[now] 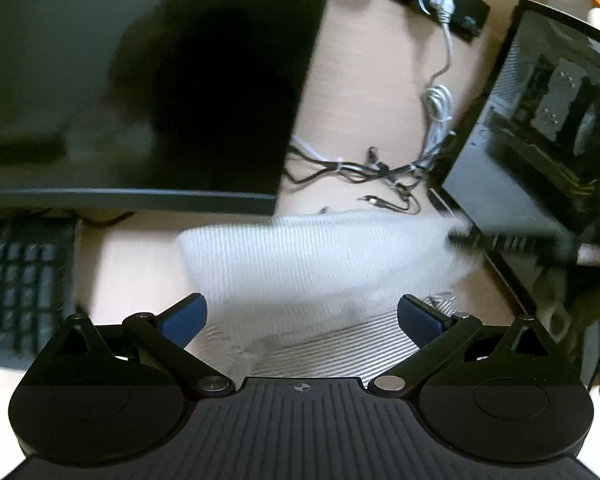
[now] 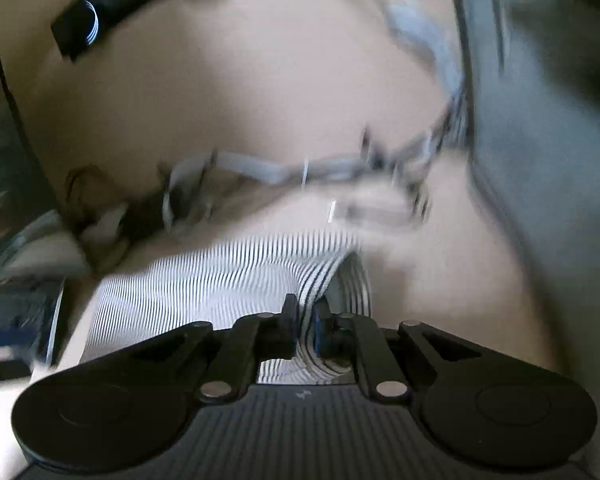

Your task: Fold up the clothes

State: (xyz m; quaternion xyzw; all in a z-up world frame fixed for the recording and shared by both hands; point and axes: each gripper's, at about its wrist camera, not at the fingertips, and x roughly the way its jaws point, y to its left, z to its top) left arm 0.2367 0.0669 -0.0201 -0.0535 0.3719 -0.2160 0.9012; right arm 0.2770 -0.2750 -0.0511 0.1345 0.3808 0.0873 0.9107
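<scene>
garment: striped shirt (image 2: 220, 280), thin b/w stripes, lying on the desk (image 1: 360, 80) between the monitor and the pc case. far part is doubled over, so left cam mostly sees its pale side

right gripper (image 2: 306, 328): fingers pinched tight on a bunched edge of the cloth, fabric clearly sandwiched betw the pads. prob holding that edge to carry it over for a fold, imo

left gripper (image 1: 300, 316): fingers wide open, nothing in them, hanging just over the near part of the shirt. looks like it's lining up for its own corner, or just staying out of the way. can't say which

progress: guessing early/mid fold, cloth isn't squared up yet

surface: light wood-look desk, pretty cramped

room stuff: monitor (image 1: 140, 80) on the left, keyboard (image 1: 20, 280) below it, pc case (image 1: 540, 140) w/ glass side on the right, tangle of cables (image 1: 380, 172) just behind the shirt

risk: cables sit close to the far edge, could snag. right cam is blurry
</scene>
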